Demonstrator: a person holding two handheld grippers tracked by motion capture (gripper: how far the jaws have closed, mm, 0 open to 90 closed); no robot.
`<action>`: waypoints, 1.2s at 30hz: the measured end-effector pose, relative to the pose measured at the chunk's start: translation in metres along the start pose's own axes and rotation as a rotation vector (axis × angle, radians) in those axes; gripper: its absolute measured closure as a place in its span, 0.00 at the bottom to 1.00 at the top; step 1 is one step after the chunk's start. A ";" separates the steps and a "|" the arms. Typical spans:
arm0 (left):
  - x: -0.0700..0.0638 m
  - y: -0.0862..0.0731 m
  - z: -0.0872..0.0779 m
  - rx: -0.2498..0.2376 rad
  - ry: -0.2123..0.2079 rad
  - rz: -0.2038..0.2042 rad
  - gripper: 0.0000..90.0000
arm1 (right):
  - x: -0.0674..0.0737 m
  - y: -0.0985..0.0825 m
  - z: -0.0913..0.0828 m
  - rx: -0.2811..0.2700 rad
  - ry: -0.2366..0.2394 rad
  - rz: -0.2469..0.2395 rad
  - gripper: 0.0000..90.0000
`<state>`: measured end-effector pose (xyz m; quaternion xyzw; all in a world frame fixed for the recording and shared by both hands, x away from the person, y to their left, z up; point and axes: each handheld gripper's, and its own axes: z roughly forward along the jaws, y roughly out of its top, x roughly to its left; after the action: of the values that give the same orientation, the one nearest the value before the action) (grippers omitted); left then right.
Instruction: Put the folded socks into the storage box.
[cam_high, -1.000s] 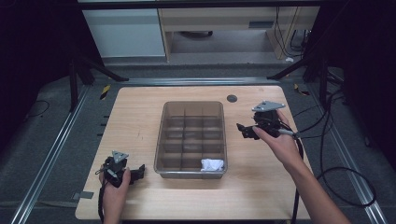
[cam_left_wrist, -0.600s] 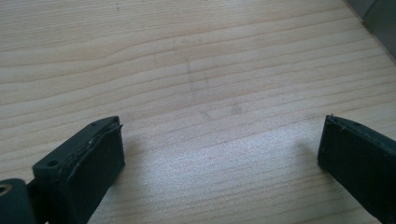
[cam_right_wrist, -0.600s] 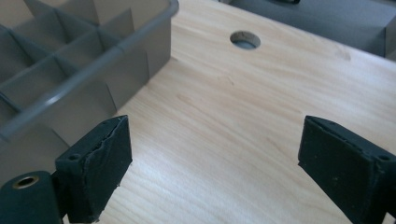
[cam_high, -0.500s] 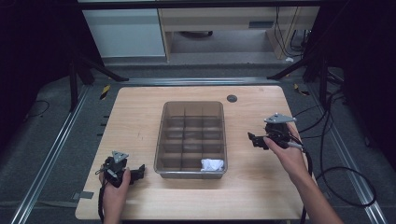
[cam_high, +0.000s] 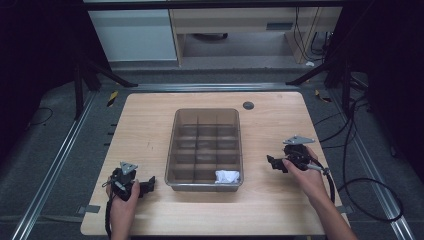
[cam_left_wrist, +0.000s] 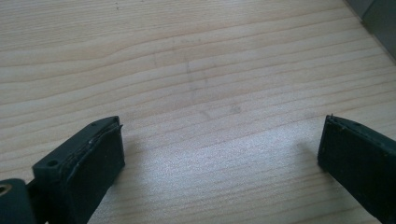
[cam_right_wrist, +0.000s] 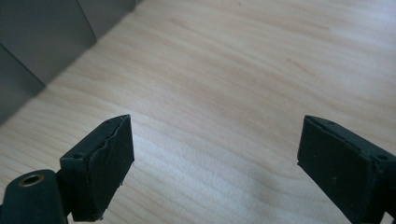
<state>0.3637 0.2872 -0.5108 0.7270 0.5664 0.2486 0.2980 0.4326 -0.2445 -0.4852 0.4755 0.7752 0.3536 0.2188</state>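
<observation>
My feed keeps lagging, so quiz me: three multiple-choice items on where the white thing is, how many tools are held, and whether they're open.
1. The crumpled white item lies in the divided bin at its:
A. near right corner
B. far left corner
C. centre

2. Tools in hand:
A. one
B. two
C. three

3. The right tool is:
A. shut on the item
B. open, holding nothing
C. inside the bin

Answers: 1 A, it sits in the compartment nearest the person, on the right. 2 B, left tool and right tool, one per hand. 3 B, jaws wide apart over bare table.
</observation>
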 end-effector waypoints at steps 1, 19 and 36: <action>0.000 0.000 0.000 0.000 0.000 0.000 0.00 | 0.000 -0.006 0.004 0.012 0.005 0.013 0.12; 0.000 0.000 0.000 0.000 -0.001 0.000 0.00 | -0.016 -0.019 0.016 -0.001 -0.060 0.103 0.13; 0.000 0.000 0.000 -0.001 -0.001 0.001 0.00 | -0.024 -0.021 0.018 0.006 -0.115 0.146 0.12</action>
<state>0.3636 0.2872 -0.5108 0.7273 0.5659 0.2484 0.2986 0.4432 -0.2659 -0.5128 0.5508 0.7257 0.3385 0.2354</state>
